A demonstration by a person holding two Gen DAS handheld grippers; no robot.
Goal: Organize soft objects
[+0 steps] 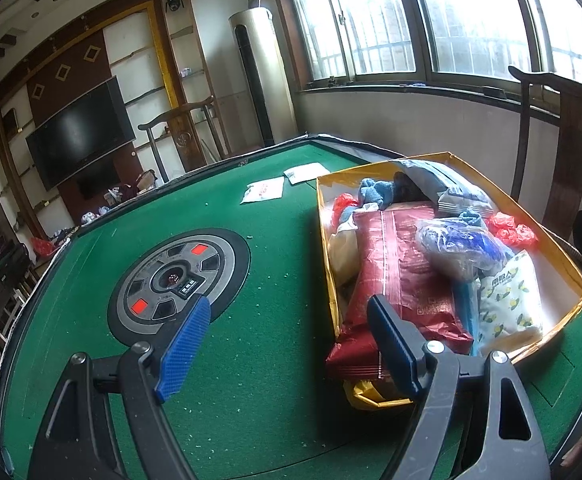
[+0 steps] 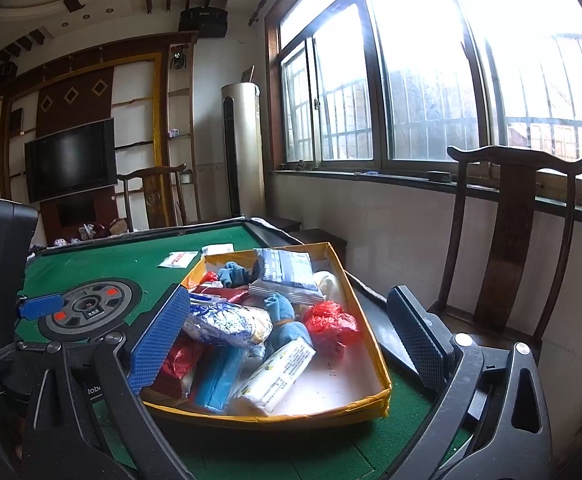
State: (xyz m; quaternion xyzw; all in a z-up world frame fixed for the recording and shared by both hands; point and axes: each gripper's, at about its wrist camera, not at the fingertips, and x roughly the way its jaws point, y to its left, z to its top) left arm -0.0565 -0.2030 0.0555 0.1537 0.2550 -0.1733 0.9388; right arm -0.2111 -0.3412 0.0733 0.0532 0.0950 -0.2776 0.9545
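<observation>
Blue-padded fingers (image 1: 185, 354) of the left gripper (image 1: 287, 344) fill the lower frame, spread wide and holding nothing; its right finger overlaps the red pack (image 1: 403, 292) that juts over the near end of the box (image 1: 571, 264). The right gripper (image 2: 291, 344) gapes just as wide, empty, framing the box (image 2: 371, 360) at lower centre. Two white packets (image 1: 265, 192) lie loose on the green table (image 1: 251, 380), upper centre, well beyond both grippers. Likely next: fetch one. Come in low and flat, pinch an edge lightly so the packet does not slide on the felt, and carry it over the box wall.
</observation>
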